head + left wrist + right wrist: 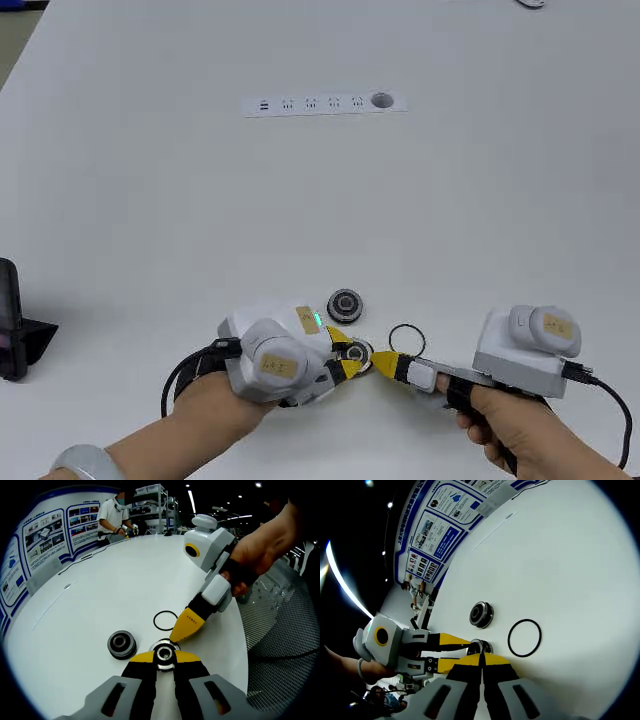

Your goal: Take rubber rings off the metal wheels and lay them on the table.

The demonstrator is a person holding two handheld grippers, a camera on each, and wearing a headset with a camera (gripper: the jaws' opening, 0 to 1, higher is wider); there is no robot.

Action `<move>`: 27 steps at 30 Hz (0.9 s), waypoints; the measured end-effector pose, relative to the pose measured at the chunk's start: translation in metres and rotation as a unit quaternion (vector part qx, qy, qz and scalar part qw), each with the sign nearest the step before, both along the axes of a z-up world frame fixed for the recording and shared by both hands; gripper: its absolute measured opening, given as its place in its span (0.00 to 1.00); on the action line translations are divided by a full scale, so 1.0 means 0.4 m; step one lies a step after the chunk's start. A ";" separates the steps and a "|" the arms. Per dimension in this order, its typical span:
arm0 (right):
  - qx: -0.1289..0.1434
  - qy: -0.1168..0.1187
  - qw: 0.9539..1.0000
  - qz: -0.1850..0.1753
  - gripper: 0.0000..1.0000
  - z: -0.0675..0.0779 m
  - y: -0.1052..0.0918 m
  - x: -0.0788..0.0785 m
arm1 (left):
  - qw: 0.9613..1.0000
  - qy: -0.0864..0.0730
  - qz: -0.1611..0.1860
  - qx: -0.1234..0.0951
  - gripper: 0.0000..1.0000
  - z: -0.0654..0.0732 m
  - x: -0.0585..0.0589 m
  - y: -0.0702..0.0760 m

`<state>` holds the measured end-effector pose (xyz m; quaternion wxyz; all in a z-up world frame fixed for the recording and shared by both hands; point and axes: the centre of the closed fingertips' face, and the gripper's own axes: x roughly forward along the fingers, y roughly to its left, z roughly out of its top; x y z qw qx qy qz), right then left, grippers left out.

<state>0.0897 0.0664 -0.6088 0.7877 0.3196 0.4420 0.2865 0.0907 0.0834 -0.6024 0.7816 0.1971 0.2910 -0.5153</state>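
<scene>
Left gripper (164, 656) pinches a metal wheel (164, 652); right gripper (481, 656), jaws pressed together, meets its rim; a black rubber ring (406, 339) lies loose beside

We see a black rubber ring (407, 325) lying flat on the worktop (320, 200), a ringed wheel (345, 305) lying flat nearby, and a second wheel (164, 654) clamped in the left gripper (345, 352).

Plain white tabletop (200, 220). Thin black rubber ring (407, 339). Black-rimmed metal wheel (345, 305); silver-rimmed metal wheel (164, 649). Left tongs (164, 657), right tongs (481, 657): yellow tips.

bright, even overhead light | soft shadows | fisheye-warped edges | sharp
</scene>
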 end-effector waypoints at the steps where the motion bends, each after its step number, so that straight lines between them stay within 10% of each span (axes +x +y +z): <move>1: -0.001 -0.001 1.000 0.001 0.02 0.000 0.000 0.000 | 1.000 0.000 0.000 0.000 0.12 0.000 0.000 0.000; 27: 0.033 -0.011 0.999 0.011 0.02 0.045 0.039 -0.001 | 1.000 0.001 -0.002 0.001 0.12 0.001 0.000 0.000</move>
